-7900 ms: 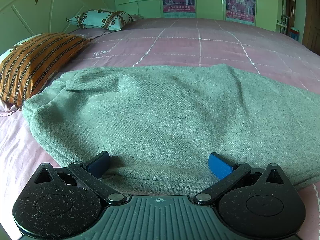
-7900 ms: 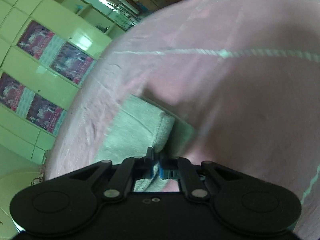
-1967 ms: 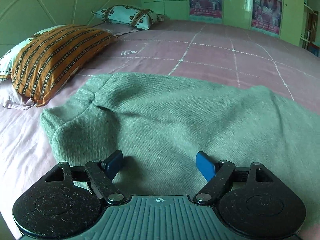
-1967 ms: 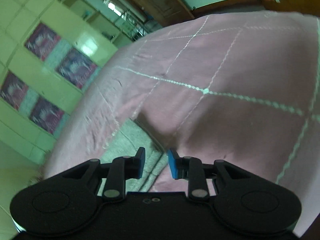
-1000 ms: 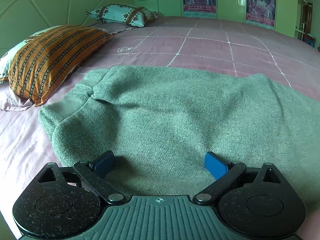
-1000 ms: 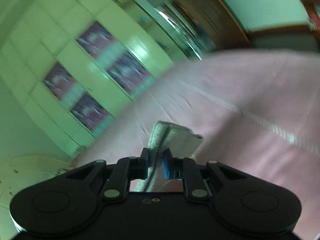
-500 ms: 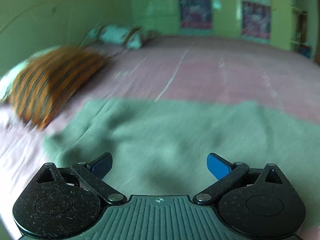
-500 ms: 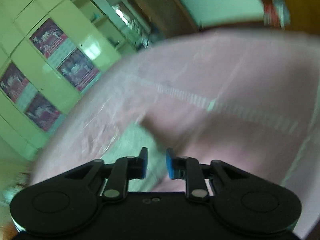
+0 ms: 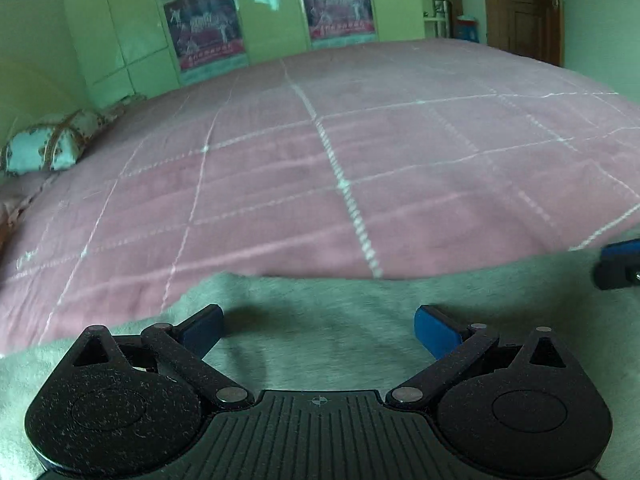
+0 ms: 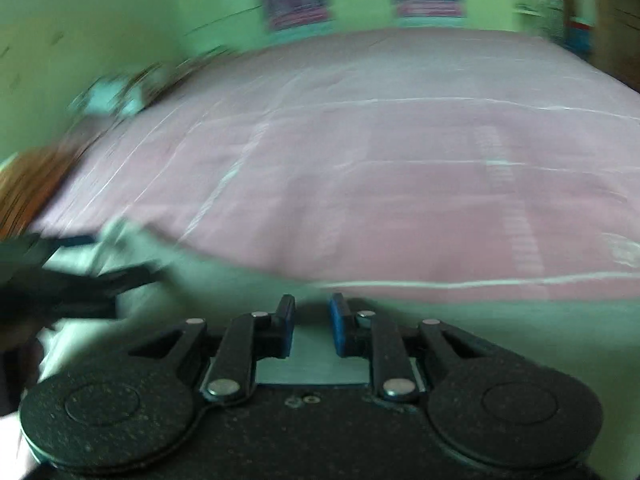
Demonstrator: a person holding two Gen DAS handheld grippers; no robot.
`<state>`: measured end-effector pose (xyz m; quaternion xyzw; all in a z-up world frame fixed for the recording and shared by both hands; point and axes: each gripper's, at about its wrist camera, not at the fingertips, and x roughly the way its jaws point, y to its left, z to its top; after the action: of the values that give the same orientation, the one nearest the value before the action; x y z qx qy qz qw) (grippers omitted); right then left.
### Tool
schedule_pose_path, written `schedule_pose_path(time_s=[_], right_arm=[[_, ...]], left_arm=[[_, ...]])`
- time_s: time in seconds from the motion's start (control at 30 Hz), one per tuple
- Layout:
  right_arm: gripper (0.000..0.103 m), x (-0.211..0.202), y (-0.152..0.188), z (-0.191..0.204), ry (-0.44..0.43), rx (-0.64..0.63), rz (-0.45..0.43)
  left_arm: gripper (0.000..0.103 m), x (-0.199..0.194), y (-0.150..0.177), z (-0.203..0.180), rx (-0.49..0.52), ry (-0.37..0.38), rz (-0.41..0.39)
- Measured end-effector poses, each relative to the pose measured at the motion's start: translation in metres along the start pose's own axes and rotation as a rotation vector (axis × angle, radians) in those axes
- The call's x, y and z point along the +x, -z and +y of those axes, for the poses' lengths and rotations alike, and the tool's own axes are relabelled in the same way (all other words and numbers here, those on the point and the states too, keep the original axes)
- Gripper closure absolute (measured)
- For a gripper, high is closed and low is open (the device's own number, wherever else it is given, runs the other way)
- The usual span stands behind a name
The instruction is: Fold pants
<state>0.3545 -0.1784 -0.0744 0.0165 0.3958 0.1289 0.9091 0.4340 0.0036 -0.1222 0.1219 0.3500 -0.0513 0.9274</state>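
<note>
The grey-green pants (image 9: pixel 320 320) lie flat on the pink checked bed (image 9: pixel 360 160), filling the near part of the left wrist view. My left gripper (image 9: pixel 318 326) is wide open and empty, low over the pants near their far edge. The right wrist view is blurred by motion. There the pants (image 10: pixel 480 316) lie under my right gripper (image 10: pixel 311 324), which is partly open and empty. The right gripper's fingers (image 9: pixel 618 264) show at the right edge of the left wrist view. The left gripper (image 10: pixel 60 280) appears as a dark blur on the left of the right wrist view.
A teal patterned pillow (image 9: pixel 52 144) lies at the far left by the headboard. An orange striped pillow (image 10: pixel 28 184) is blurred at the left. Green wardrobe doors with posters (image 9: pixel 208 28) stand behind the bed, and a brown door (image 9: pixel 524 12) at the far right.
Both grippers have swung round to face across the bed toward the wardrobe. The right gripper, shut on the pants' edge a second ago, has let go and now hangs partly open over the pants.
</note>
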Motion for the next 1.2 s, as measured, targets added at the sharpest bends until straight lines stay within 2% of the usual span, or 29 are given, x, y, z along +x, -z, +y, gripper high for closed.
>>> schedule_pose_path(time_s=[0.07,0.13,0.2,0.27,0.33,0.4,0.5,0.57,0.6,0.67,0.73,0.8,0.87,0.9,0.93,0.97,1.0,1.03,1.07,1.13,1.2], right_arm=[[0.097,-0.008,0.005,-0.011,0.014,-0.015,0.005],[0.098,-0.019,0.003,-0.045,0.077,0.012,-0.009],[0.098,-0.037,0.014,-0.099,0.166,0.083,-0.029],[0.103,-0.056,0.026,-0.153,0.235,0.186,-0.042],[0.103,-0.076,0.036,-0.201,0.292,0.281,-0.06],[0.103,-0.092,0.043,-0.232,0.356,0.349,-0.066],[0.103,-0.122,0.056,-0.254,0.316,0.464,-0.119],[0.076,-0.152,0.064,-0.242,0.389,0.478,-0.189],[0.068,-0.166,0.072,-0.236,0.393,0.482,-0.227],[0.065,-0.189,0.095,-0.224,0.346,0.531,-0.292],[0.056,-0.208,0.119,-0.221,0.304,0.617,-0.327],[0.05,-0.222,0.148,-0.22,0.245,0.723,-0.344],[0.05,-0.221,0.17,-0.225,0.193,0.846,-0.338],[0.053,-0.218,0.176,-0.232,0.167,0.906,-0.327],[0.058,-0.213,0.181,-0.24,0.122,0.96,-0.32],[0.06,-0.206,0.188,-0.247,0.074,1.011,-0.315],[0.067,-0.2,0.192,-0.251,0.054,1.039,-0.302],[0.079,-0.194,0.196,-0.257,0.031,1.075,-0.293],[0.085,-0.191,0.2,-0.261,0.009,1.114,-0.297],[0.087,-0.198,0.207,-0.263,-0.008,1.168,-0.335],[0.087,-0.201,0.211,-0.258,-0.016,1.169,-0.355]], left_arm=[[0.002,-0.002,0.006,0.018,-0.009,-0.047,0.008],[0.001,-0.001,0.015,0.048,-0.076,-0.065,0.036],[0.0,-0.004,0.029,0.085,-0.168,-0.09,0.058],[0.0,-0.01,0.04,0.116,-0.251,-0.092,0.071],[0.0,-0.016,0.049,0.139,-0.283,-0.123,0.071],[0.0,-0.022,0.057,0.152,-0.28,-0.192,0.092],[0.0,-0.046,0.064,0.168,-0.312,-0.26,0.093],[0.0,-0.072,0.067,0.164,-0.289,-0.281,0.058],[0.0,-0.085,0.071,0.16,-0.278,-0.272,0.031],[0.0,-0.113,0.08,0.142,-0.256,-0.263,-0.026],[0.0,-0.129,0.091,0.124,-0.211,-0.253,-0.058],[0.0,-0.138,0.107,0.111,-0.177,-0.296,-0.061],[0.0,-0.143,0.125,0.109,-0.204,-0.305,-0.044],[0.0,-0.138,0.132,0.112,-0.213,-0.328,-0.001],[0.0,-0.129,0.141,0.117,-0.231,-0.337,0.077],[0.0,-0.132,0.147,0.124,-0.306,-0.296,0.058],[0.0,-0.135,0.144,0.129,-0.337,-0.286,0.069],[0.0,-0.138,0.136,0.127,-0.317,-0.308,0.096],[0.0,-0.143,0.127,0.121,-0.282,-0.337,0.109],[0.0,-0.161,0.117,0.108,-0.227,-0.321,0.054],[0.0,-0.175,0.113,0.098,-0.222,-0.299,0.031]])
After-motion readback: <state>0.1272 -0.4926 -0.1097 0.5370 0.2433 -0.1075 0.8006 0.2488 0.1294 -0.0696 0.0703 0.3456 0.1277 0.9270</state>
